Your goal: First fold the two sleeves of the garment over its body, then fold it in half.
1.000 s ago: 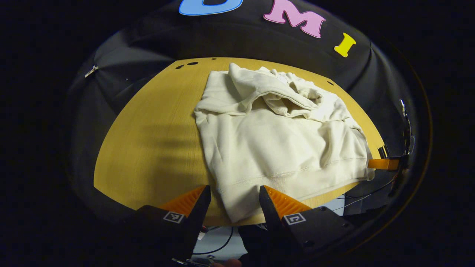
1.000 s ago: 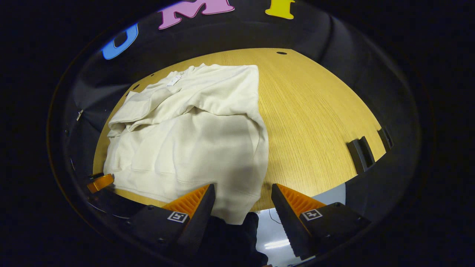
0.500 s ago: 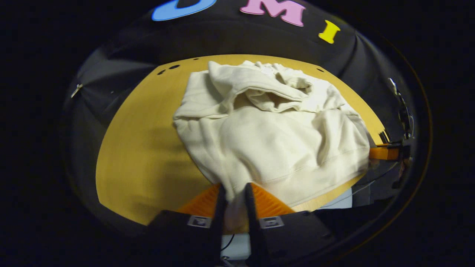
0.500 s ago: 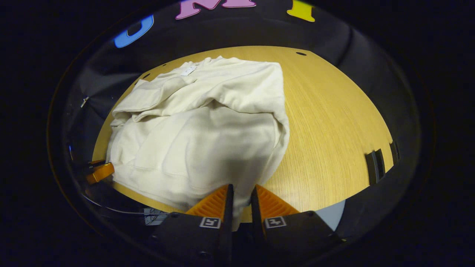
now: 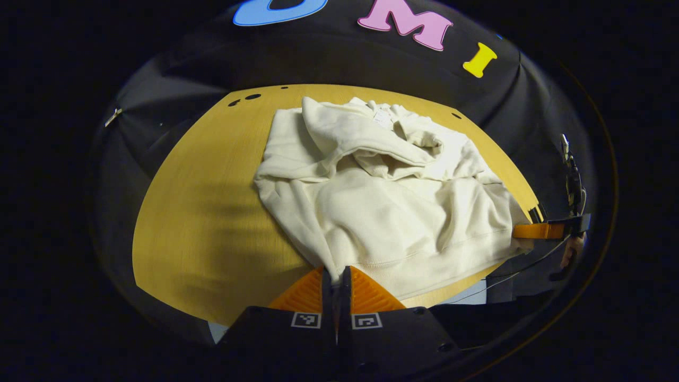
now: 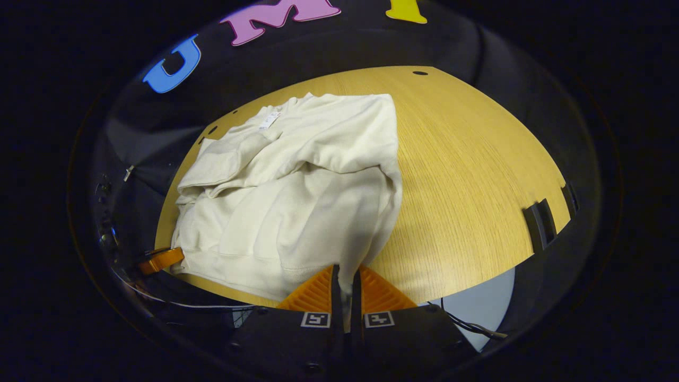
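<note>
Here the cream garment (image 5: 392,207) lies on the wooden table (image 5: 196,212), both sleeves folded in over its body and its hem along the near edge. In the left gripper view, the left gripper (image 5: 335,278) has its fingers pressed together on the hem's left corner. Likewise, in the right gripper view, the right gripper (image 6: 346,286) pinches the hem's right corner, cloth caught between its fingers.
</note>
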Demonstrator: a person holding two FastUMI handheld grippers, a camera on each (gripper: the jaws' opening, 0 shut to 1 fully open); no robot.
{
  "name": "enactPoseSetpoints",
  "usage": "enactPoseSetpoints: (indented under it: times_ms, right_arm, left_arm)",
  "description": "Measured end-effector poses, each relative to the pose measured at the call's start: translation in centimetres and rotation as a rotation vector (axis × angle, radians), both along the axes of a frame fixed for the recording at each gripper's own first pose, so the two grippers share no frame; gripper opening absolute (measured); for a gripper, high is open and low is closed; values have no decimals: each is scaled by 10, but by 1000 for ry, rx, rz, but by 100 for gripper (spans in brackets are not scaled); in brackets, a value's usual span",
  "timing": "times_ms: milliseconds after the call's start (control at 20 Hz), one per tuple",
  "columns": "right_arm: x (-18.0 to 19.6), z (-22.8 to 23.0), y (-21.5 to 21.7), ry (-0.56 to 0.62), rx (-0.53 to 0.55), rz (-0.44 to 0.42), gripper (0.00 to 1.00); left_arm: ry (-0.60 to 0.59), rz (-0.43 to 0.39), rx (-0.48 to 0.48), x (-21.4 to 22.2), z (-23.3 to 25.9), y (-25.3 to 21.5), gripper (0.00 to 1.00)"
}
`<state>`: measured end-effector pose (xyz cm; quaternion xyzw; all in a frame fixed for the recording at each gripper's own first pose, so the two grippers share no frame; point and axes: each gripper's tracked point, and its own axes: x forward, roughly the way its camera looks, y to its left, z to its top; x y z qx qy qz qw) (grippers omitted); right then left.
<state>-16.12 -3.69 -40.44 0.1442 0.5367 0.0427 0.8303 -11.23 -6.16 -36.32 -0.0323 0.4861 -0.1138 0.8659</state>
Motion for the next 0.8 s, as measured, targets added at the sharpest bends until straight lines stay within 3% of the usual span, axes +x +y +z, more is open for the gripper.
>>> enactPoseSetpoints:
  times_ms: [200,500,800]
  right_arm:
    - [28,36,4,-85,34,-23,8]
    - [74,64,-9,-159,79,-126,8]
    - [125,89,-15,-229,117,-200,8]
  left_arm:
    - [-61,43,-52,18,36,0,6]
    - [-116,132,-134,60,74,7,6]
    - [-176,158,-176,110,101,7,6]
